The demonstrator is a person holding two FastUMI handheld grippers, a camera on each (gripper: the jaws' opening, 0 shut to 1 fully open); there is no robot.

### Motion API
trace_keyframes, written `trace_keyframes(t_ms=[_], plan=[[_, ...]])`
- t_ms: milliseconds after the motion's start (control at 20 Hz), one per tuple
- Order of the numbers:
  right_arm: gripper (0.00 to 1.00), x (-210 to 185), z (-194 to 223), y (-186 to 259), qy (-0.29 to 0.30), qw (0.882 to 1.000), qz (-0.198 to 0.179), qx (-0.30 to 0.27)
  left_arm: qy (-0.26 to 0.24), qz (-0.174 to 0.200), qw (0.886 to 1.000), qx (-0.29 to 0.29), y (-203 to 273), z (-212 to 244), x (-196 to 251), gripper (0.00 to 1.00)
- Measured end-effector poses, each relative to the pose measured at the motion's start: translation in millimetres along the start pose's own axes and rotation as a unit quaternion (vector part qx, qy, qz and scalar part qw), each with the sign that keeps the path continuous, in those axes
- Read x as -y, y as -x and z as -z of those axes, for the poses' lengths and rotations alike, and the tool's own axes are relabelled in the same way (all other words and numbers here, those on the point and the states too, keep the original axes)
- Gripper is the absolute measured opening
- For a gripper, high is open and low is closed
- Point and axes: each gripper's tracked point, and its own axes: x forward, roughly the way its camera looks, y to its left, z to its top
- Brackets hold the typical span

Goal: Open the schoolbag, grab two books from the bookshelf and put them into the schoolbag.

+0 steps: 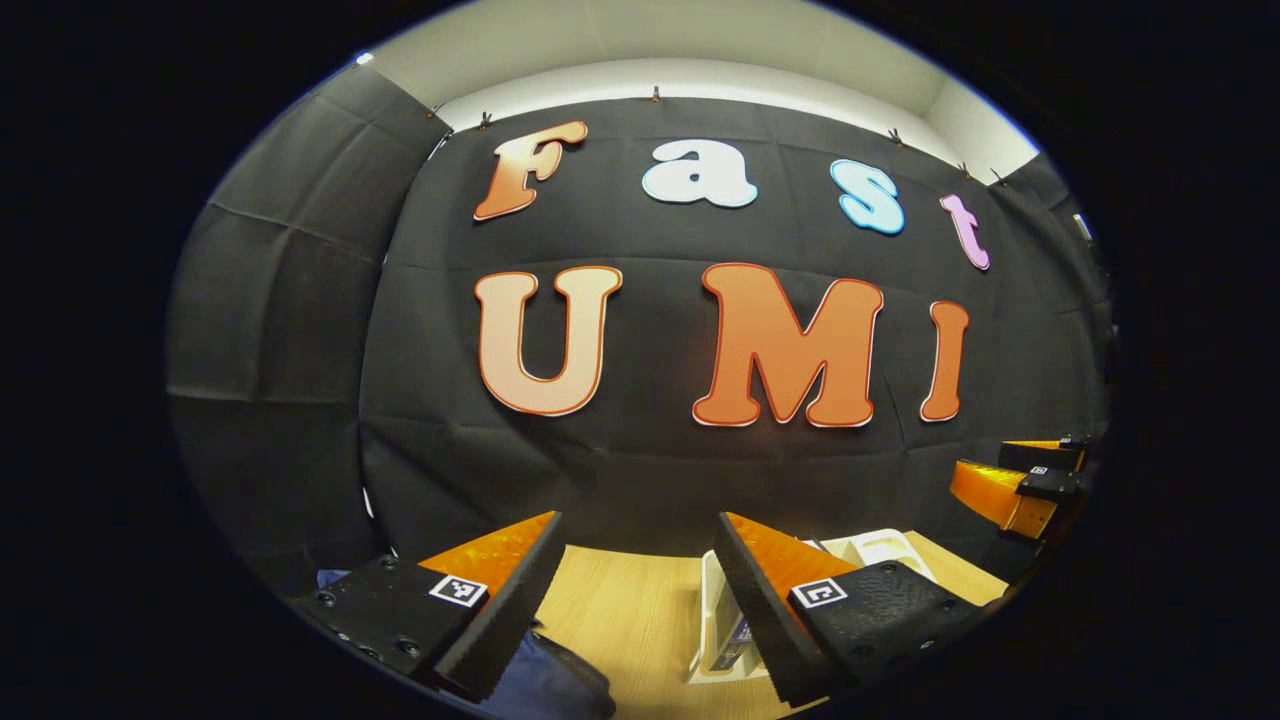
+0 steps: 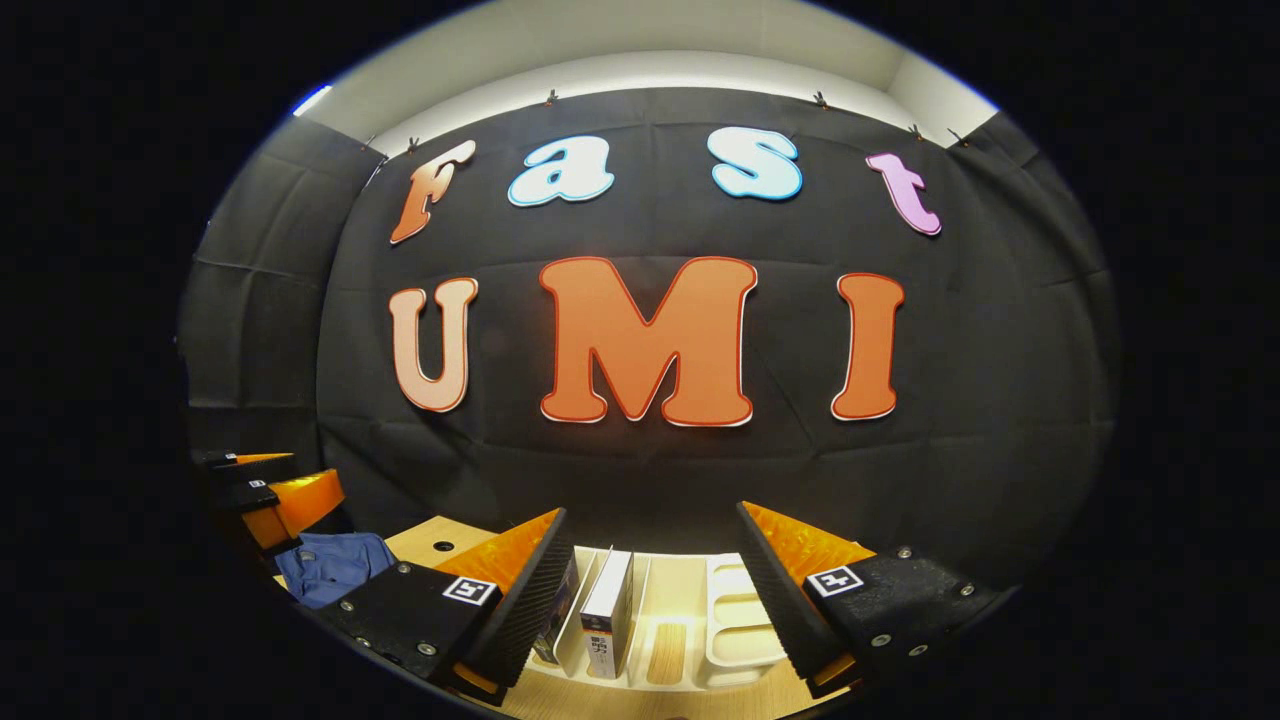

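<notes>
In the left gripper view my left gripper (image 1: 638, 530) hangs open over the wooden table (image 1: 620, 610), nothing between its fingers. A corner of the blue schoolbag (image 1: 550, 685) lies low between them. The white bookshelf (image 1: 712, 610) stands partly behind the right-hand finger. My right gripper (image 2: 652, 520) is open too, just above and in front of the bookshelf (image 2: 735, 620). One book (image 2: 608, 612) stands upright in a slot and a second book (image 2: 560, 610) is half hidden behind the left-hand finger. The schoolbag (image 2: 335, 565) lies on the table to the left.
Each gripper appears at the edge of the other's view: the right gripper (image 1: 1015, 475) far right, the left gripper (image 2: 265, 485) far left above the bag. A small hole (image 2: 443, 547) marks the tabletop. Black cloth walls close off the back and sides.
</notes>
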Motion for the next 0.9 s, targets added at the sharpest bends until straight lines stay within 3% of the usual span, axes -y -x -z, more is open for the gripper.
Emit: trace_keyframes(t_ms=[300,500,800,900], plan=[[0.97,-4.4,7.8,-0.1,0.003,1.000,-0.016,-0.005,-0.014,-0.011,1.000,-0.016,11.4,13.6,-11.8,0.94],[0.97,-3.1,17.3,1.0,0.004,1.000,-0.023,-0.017,-0.023,-0.010,0.996,-0.083,17.4,56.0,-22.9,0.94],[0.97,2.7,32.2,1.9,-0.001,0.999,-0.034,-0.029,-0.121,0.004,0.976,-0.182,37.8,132.8,-33.4,0.95],[0.96,11.9,37.6,2.0,0.001,0.999,-0.027,-0.033,-0.173,-0.021,0.963,-0.206,44.4,160.1,-47.6,0.95]])
